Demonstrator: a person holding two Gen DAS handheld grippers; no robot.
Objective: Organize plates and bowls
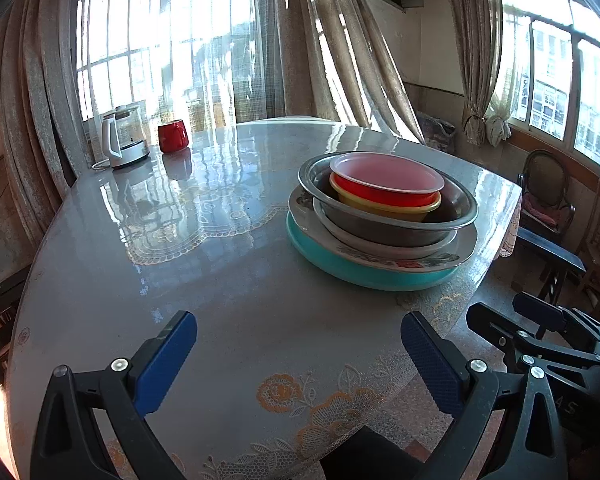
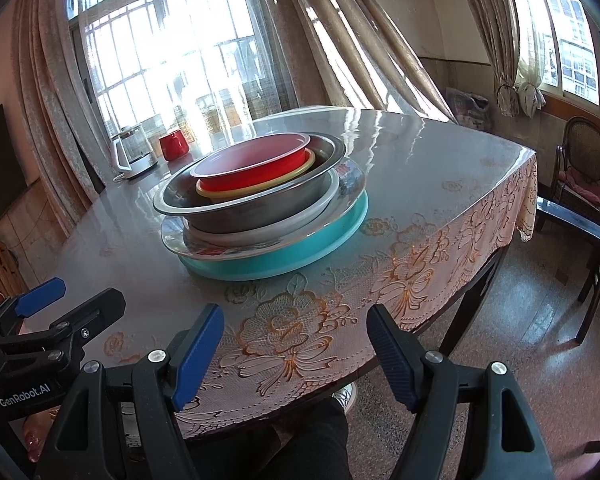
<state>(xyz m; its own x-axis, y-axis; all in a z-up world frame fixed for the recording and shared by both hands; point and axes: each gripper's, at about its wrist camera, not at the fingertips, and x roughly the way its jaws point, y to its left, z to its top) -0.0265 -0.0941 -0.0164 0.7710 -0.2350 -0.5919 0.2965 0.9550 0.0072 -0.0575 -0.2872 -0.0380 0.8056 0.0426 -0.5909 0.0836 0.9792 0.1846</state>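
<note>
- Both grippers hover side by side at the near edge of the table (image 1: 100, 264), angled down toward it and well short of the stack.
- The left gripper (image 1: 299, 356) has its blue fingers (image 1: 166, 364) spread, nothing between them.
- The right gripper (image 2: 295, 354) is likewise spread and empty.
- On the table, the teal plate (image 2: 300, 256) carries a floral plate (image 2: 172, 240), a white dish (image 2: 260, 228), a steel bowl (image 2: 228, 216), a yellow bowl (image 2: 256, 188) and a red bowl (image 2: 256, 170), nested.

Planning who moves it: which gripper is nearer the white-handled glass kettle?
Left. The left gripper has the white-handled glass kettle far ahead to its left; the right gripper sits further right.
</note>
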